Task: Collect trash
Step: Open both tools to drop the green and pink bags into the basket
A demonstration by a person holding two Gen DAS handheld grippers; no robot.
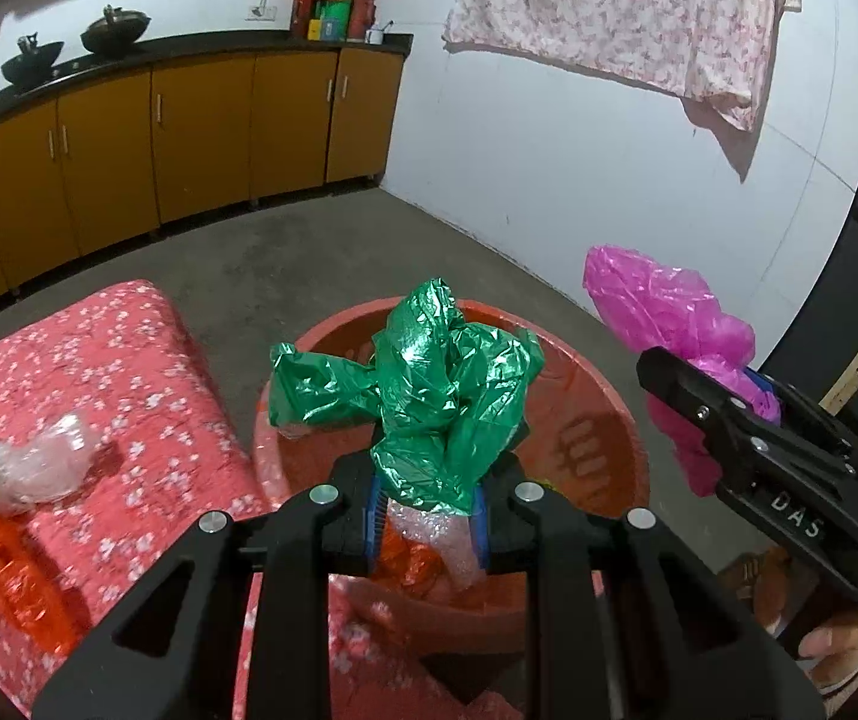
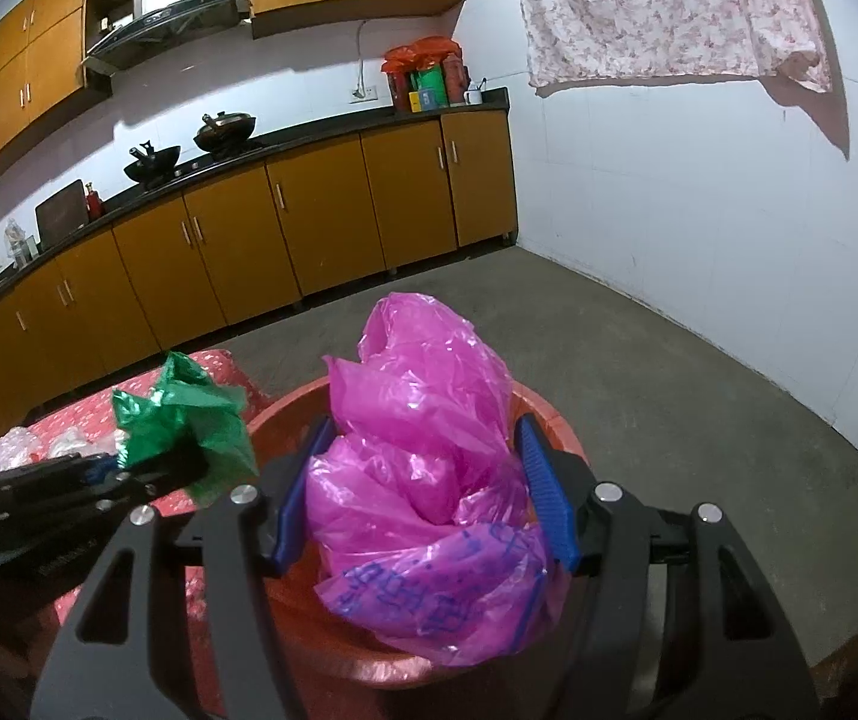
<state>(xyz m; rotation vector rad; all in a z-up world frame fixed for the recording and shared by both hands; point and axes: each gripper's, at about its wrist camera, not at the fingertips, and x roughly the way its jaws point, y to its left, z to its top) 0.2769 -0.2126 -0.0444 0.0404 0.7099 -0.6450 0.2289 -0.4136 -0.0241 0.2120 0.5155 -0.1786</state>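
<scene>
Left gripper (image 1: 426, 504), jaws closed on a crumpled green bag (image 1: 447, 396), and right gripper (image 2: 426, 501), jaws part-open clamping a pink bag (image 2: 423, 480), both above the red basin (image 1: 603, 420) beside the bed (image 1: 99, 372) edge.

left claw (image 1: 426, 516) clamped shut, right claw (image 2: 423, 492) gripping wider.

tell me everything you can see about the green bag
The green bag is a crumpled, shiny, foil-like plastic bag, bunched into a wad with a loose flap sticking out to one side. The left gripper is shut on its lower end, holding it upright in the air above the red basin. In the right wrist view it shows beside the flowered red cloth. Nothing else touches it.
</scene>
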